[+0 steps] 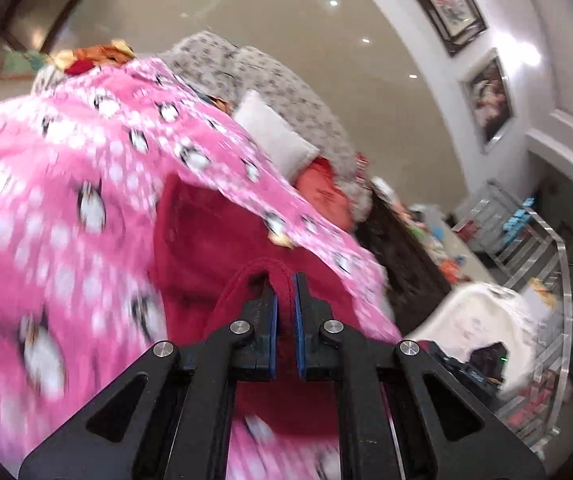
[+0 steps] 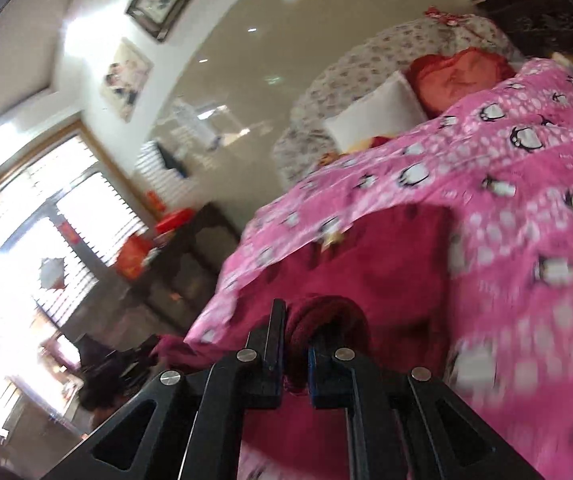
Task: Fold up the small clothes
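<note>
Right wrist alone shows window (image 2: 26, 220); left wrist, shelving (image 1: 534, 248).

Bedcover: pink penguin-print blanket (image 2: 526, 208), spread over bed.
Pillows: white cushion (image 2: 378, 116) beside red cushion (image 2: 458, 76).
Wall: two framed pictures (image 1: 442, 0).
Window: slatted blinds (image 2: 46, 240), bright.

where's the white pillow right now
The white pillow lies at the head of the bed, on the pink penguin blanket's far edge, beside the red cushion; in the left wrist view it sits centre-right.
</note>
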`<act>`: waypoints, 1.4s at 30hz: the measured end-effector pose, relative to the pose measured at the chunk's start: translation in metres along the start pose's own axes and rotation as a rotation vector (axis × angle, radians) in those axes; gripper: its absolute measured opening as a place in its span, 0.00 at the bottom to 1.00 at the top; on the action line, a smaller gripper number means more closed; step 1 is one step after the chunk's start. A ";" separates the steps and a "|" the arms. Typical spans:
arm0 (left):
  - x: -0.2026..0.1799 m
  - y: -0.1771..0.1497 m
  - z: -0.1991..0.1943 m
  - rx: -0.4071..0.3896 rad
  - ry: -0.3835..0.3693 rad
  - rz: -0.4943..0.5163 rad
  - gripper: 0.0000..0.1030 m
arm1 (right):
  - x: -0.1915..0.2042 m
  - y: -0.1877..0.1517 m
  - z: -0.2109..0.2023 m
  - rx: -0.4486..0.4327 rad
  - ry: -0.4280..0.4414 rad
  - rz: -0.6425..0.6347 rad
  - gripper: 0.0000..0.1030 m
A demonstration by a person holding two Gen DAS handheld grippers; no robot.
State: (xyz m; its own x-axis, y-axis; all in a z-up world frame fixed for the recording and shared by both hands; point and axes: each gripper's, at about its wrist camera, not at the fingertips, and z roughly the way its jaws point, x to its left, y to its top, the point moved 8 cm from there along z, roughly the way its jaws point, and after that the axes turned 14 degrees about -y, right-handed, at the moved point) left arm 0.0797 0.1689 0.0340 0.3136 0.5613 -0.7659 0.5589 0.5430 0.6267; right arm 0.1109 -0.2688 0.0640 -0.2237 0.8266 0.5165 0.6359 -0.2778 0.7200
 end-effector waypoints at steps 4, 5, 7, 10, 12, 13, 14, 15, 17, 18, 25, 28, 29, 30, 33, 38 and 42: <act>0.022 0.028 0.053 0.017 0.092 0.037 0.05 | -0.022 0.037 0.065 0.020 -0.072 0.045 0.07; 0.028 0.034 0.066 0.024 0.117 0.054 0.05 | -0.026 0.044 0.078 0.025 -0.087 0.041 0.07; 0.041 0.044 0.088 0.031 0.147 0.071 0.05 | -0.035 0.057 0.105 0.040 -0.110 0.043 0.07; 0.066 0.054 0.120 0.065 0.197 0.072 0.05 | -0.045 0.070 0.132 0.047 -0.138 0.050 0.07; 0.084 0.057 0.140 0.088 0.240 0.069 0.05 | -0.052 0.076 0.149 0.059 -0.154 0.061 0.07; 0.091 0.058 0.148 0.100 0.259 0.072 0.05 | -0.055 0.077 0.156 0.067 -0.160 0.065 0.07; 0.099 0.056 0.156 0.125 0.273 0.072 0.06 | -0.058 0.077 0.163 0.078 -0.167 0.066 0.07; 0.105 0.053 0.163 0.158 0.290 0.064 0.06 | -0.060 0.076 0.170 0.098 -0.177 0.064 0.08; 0.115 0.050 0.170 0.199 0.332 0.055 0.07 | -0.065 0.075 0.180 0.131 -0.191 0.083 0.14; 0.116 0.048 0.170 0.209 0.332 0.054 0.07 | -0.065 0.074 0.181 0.138 -0.182 0.087 0.20; 0.091 0.066 0.155 0.213 0.255 0.090 0.07 | -0.047 0.086 0.144 0.052 -0.117 0.048 0.27; 0.070 0.068 0.152 0.222 0.224 0.183 0.13 | -0.043 0.088 0.119 0.003 -0.139 -0.013 0.33; 0.065 0.067 0.154 0.236 0.210 0.205 0.19 | -0.041 0.086 0.113 0.000 -0.154 -0.041 0.35; 0.063 0.066 0.156 0.247 0.202 0.210 0.27 | -0.040 0.083 0.110 0.006 -0.174 -0.074 0.35; 0.069 0.064 0.164 0.279 0.175 0.171 0.40 | -0.033 0.071 0.107 0.028 -0.212 -0.178 0.35; 0.094 0.083 0.145 0.152 0.285 0.091 0.42 | -0.028 0.069 0.105 0.004 -0.259 -0.268 0.35; 0.094 0.100 0.118 0.002 0.339 0.090 0.49 | -0.024 0.076 0.111 0.001 -0.281 -0.295 0.35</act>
State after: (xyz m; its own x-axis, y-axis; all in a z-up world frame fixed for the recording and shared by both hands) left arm 0.2558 0.2023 0.0076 0.0889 0.7827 -0.6160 0.5418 0.4810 0.6893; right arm 0.2465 -0.2554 0.0547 -0.1855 0.9725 0.1410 0.5753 -0.0088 0.8179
